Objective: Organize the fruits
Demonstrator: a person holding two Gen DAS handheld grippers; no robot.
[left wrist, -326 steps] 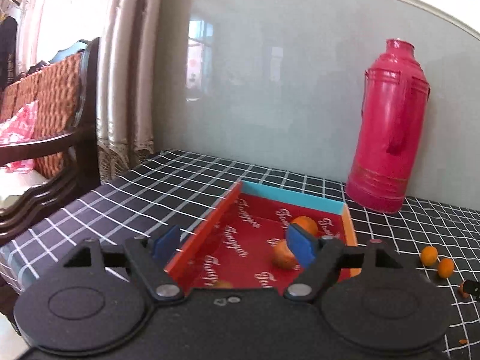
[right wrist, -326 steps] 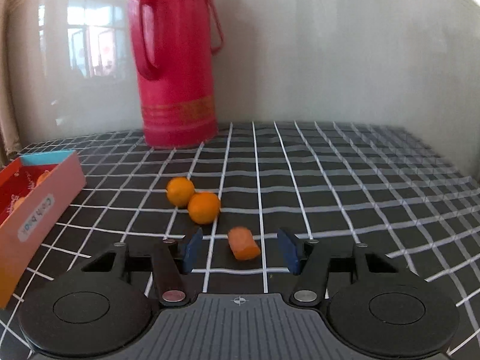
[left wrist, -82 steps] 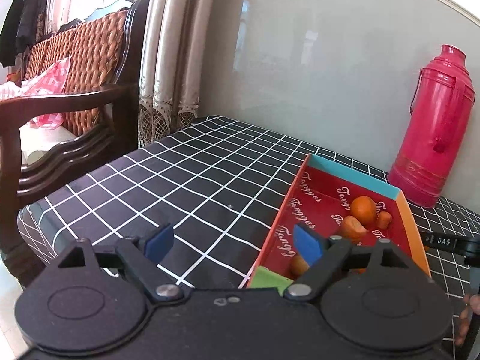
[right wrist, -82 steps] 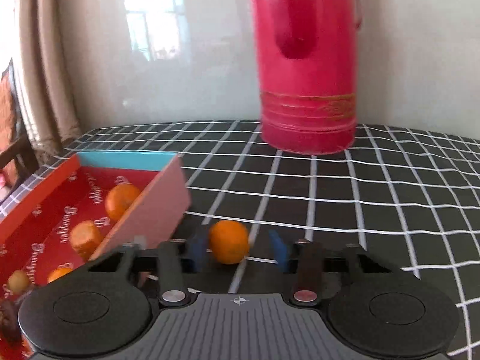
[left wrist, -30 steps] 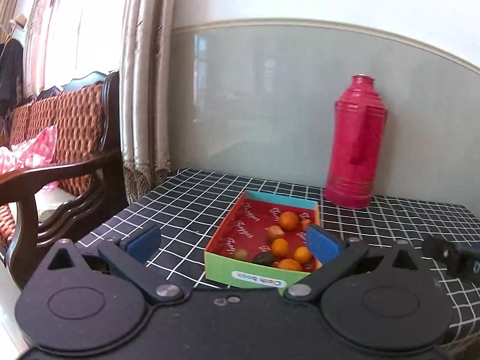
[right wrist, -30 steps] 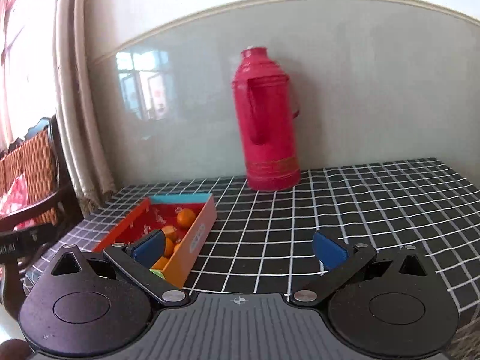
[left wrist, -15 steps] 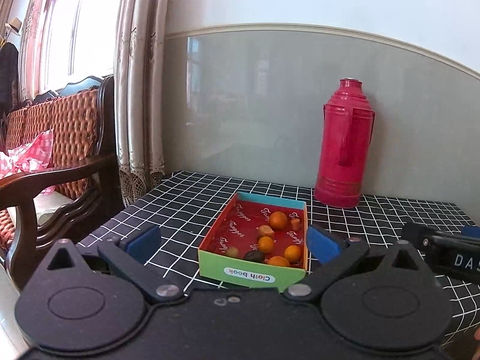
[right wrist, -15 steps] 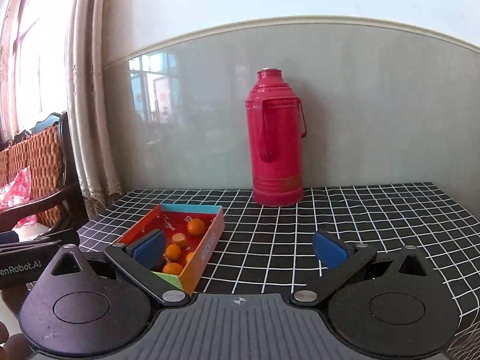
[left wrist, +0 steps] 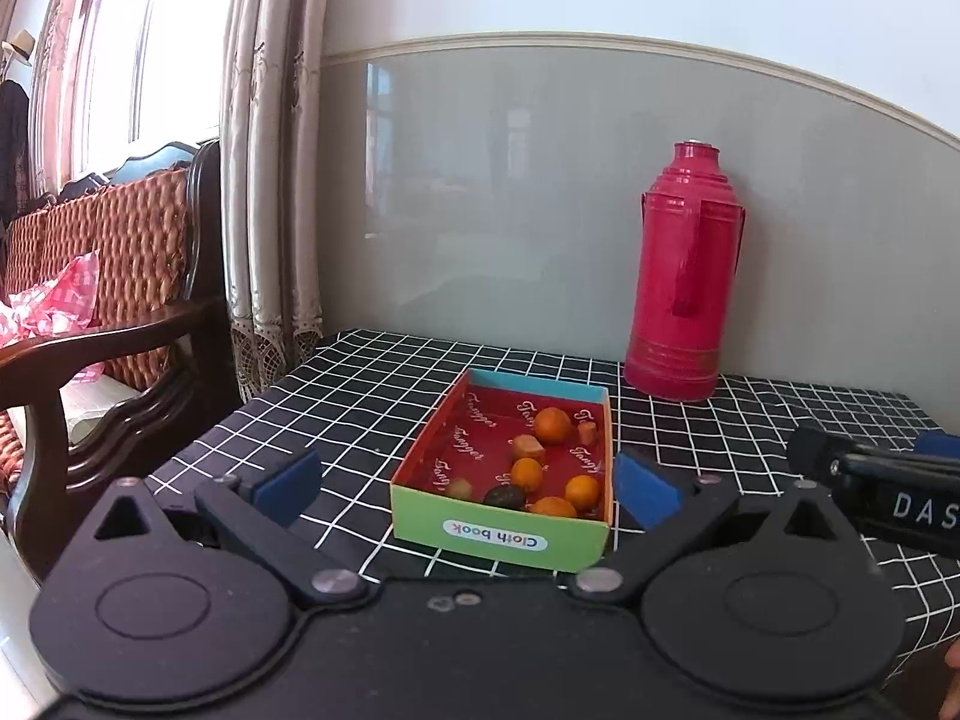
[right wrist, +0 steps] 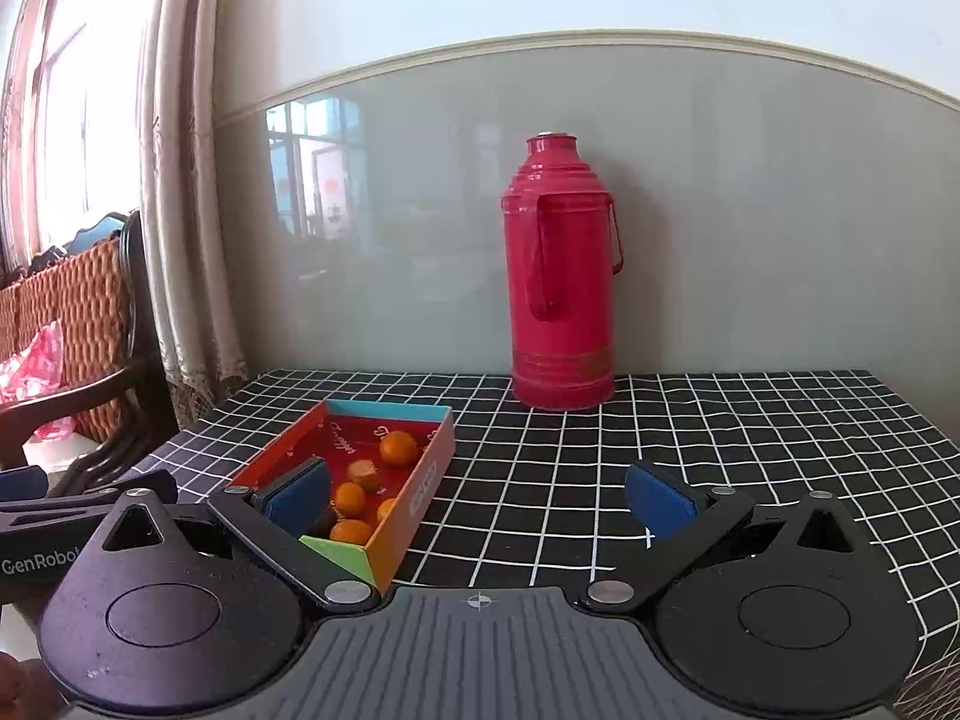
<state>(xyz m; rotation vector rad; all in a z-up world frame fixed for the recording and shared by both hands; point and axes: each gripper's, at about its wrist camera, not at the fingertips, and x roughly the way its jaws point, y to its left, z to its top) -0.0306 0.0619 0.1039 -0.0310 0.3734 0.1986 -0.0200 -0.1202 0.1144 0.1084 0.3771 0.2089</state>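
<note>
A checked surface [right wrist: 600, 480] is seen below a red flask [right wrist: 561, 276]. The fruits [left wrist: 528, 471] are gathered in the box [left wrist: 498, 534] at centre frame. Both grippers, left [left wrist: 468, 489] and right [right wrist: 477, 501], are held back, jaws wide and empty. The task is judged complete; only withdrawal is called for.

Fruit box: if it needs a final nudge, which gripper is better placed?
Left, probably. In its wrist view the fruit box sits straight ahead between the open fingers of the left gripper. The right gripper, also open, has the box off toward its left finger, with bare tablecloth ahead.
</note>
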